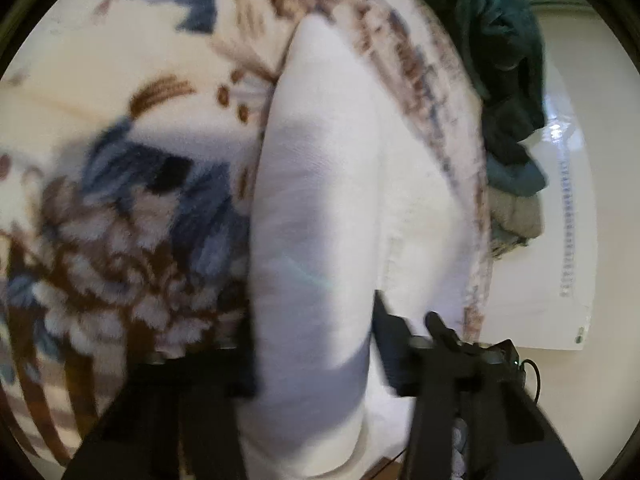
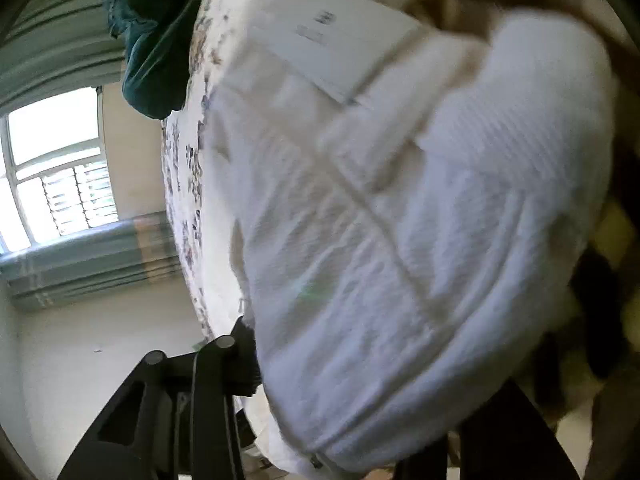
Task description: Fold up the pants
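Observation:
The white pants [image 1: 316, 200] rise as a thick folded ridge between the two black fingers of my left gripper [image 1: 312, 340], which is shut on the cloth above a floral blanket [image 1: 120, 200]. In the right wrist view the pants [image 2: 400, 220] fill most of the picture as a rumpled bundle with a white label [image 2: 332, 40] near the top. My right gripper [image 2: 372, 380] is shut on this bundle. Its left finger [image 2: 244, 356] presses the cloth's edge, and the right finger is mostly hidden behind the fabric.
A dark teal garment [image 1: 504, 60] lies heaped at the bed's edge, also seen as the teal garment [image 2: 156, 40] from the right. A white sheet with a dotted edge [image 1: 560, 240] lies on the pale floor. A window [image 2: 56, 168] with striped curtains is at the left.

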Demonstrator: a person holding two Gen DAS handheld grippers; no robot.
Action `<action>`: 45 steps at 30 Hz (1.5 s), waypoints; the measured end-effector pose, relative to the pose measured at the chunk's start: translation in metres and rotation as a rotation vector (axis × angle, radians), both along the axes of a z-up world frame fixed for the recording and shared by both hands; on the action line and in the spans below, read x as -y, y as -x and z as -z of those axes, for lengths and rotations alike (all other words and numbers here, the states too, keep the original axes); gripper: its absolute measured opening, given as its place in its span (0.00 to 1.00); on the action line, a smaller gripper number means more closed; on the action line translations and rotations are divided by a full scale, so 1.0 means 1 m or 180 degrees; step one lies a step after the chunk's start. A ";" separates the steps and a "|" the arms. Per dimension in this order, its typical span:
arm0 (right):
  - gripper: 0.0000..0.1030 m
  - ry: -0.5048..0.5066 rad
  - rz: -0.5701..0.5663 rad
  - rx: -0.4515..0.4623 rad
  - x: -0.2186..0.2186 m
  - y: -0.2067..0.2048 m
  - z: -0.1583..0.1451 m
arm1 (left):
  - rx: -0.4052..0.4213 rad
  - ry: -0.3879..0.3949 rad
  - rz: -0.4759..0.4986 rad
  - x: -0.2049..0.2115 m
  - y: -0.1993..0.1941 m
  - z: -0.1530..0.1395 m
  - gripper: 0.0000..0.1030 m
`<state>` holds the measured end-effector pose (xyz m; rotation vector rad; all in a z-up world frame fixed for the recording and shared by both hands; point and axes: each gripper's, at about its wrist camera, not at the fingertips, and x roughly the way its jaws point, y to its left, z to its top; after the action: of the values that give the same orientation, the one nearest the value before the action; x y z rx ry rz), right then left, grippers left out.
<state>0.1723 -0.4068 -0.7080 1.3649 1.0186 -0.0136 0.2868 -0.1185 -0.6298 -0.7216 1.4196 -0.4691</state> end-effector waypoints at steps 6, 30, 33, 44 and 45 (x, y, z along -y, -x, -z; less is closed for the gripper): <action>0.35 0.0363 -0.0222 0.0124 -0.002 -0.019 -0.074 | 0.0256 0.0038 0.0002 -0.001 -0.005 -0.051 0.24; 0.34 0.0393 -0.0360 0.0898 -0.210 -0.339 -0.170 | 0.0801 0.0124 -0.0438 -0.245 -0.313 -0.131 0.24; 0.34 0.0395 -0.0370 0.0971 -0.251 -0.407 -0.142 | 0.0872 0.0093 -0.0436 -0.284 -0.380 -0.105 0.24; 0.46 0.0588 -0.0677 0.0507 -0.308 -0.508 -0.031 | 0.0594 -0.0088 -0.0246 -0.327 -0.465 -0.003 0.28; 0.49 0.0593 -0.0746 0.0434 -0.307 -0.503 -0.028 | 0.0575 -0.0114 -0.0253 -0.327 -0.459 -0.001 0.31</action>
<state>0.6754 -0.1002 -0.6804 1.0578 1.0299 0.1538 0.7458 0.2088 -0.6286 -0.6867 1.2231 -0.4346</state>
